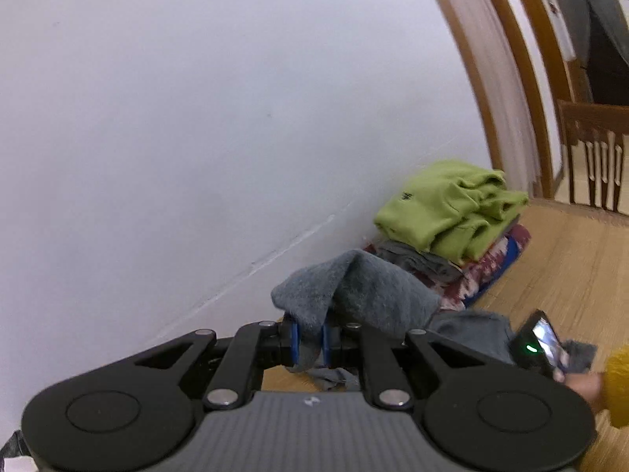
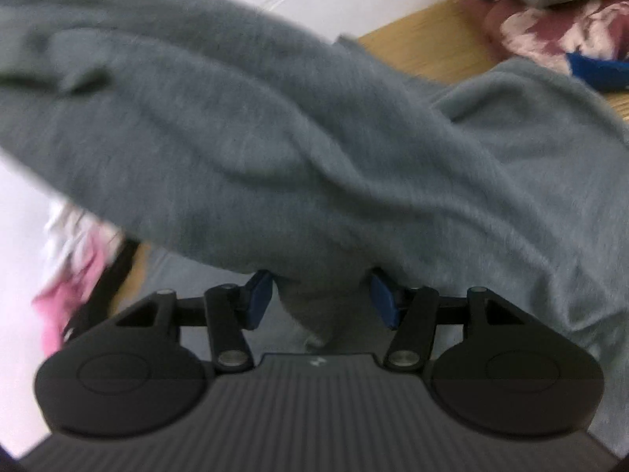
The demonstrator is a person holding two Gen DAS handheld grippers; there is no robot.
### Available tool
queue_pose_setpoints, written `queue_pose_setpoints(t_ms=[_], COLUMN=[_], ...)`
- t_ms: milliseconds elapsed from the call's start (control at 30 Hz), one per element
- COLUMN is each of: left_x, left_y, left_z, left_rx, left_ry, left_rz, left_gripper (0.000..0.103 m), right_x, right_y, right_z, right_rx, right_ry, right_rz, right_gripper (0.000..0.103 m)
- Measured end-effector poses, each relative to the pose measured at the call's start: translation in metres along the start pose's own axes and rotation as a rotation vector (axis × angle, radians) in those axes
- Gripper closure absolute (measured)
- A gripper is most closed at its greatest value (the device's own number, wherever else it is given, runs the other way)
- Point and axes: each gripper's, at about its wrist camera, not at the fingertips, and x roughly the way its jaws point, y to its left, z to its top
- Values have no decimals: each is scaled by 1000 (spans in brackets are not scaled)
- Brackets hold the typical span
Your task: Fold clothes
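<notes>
Left claw (image 1: 308, 340) pinches grey garment (image 1: 354, 291); right claw (image 2: 320, 299) spread, cloth draped between.

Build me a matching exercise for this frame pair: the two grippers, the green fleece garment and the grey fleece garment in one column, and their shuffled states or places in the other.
Things:
1. left gripper
2. right gripper
3. green fleece garment
4. grey fleece garment

States:
A. folded on top of the clothes stack by the wall
B. jaws apart, cloth hanging between, not pinched
C. lifted and draped, partly off the wooden surface
D. jaws shut, pinching a fold of cloth

Pairs: 1-D, 2-B, 3-A, 4-C
</notes>
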Motion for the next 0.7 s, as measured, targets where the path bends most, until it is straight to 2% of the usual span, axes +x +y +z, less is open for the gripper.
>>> queue_pose_setpoints(t_ms=[67, 133, 200, 300, 367, 467, 533, 600, 700], left_x=[-1, -4, -13, -18, -19, -19, -18, -17, -17], left_y=[-8, -13, -12, -13, -14, -14, -12, -9, -8], left_z=[-13, -33, -61, -104, -135, -175, -191, -204, -214], left_rx=[21, 25, -2, -32, -50, -126, -181, -224, -256], left_ry=[21, 60, 112, 221, 307, 393, 415, 429, 428], left_rz=[6, 17, 29, 33, 49, 77, 91, 103, 111], left_gripper=[91, 91, 91, 91, 91, 91, 91, 91, 91], right_x=[-1, -8, -22, -58, -76, -97, -105, -96, -75], right_y=[-7, -13, -18, -26, -28, -14, -6, 8, 30], right_z=[-6, -20, -38, -70, -79, -72, -61, -44, -40], right_rx=[44, 44, 8, -92, -137, -281, -395, -523, -756], right_ry=[10, 57, 106, 92, 128, 87, 39, 18, 68], right_rz=[-8, 6, 23, 52, 28, -17, -53, -95, -130], right_gripper=[46, 45, 46, 46, 46, 45, 45, 43, 42])
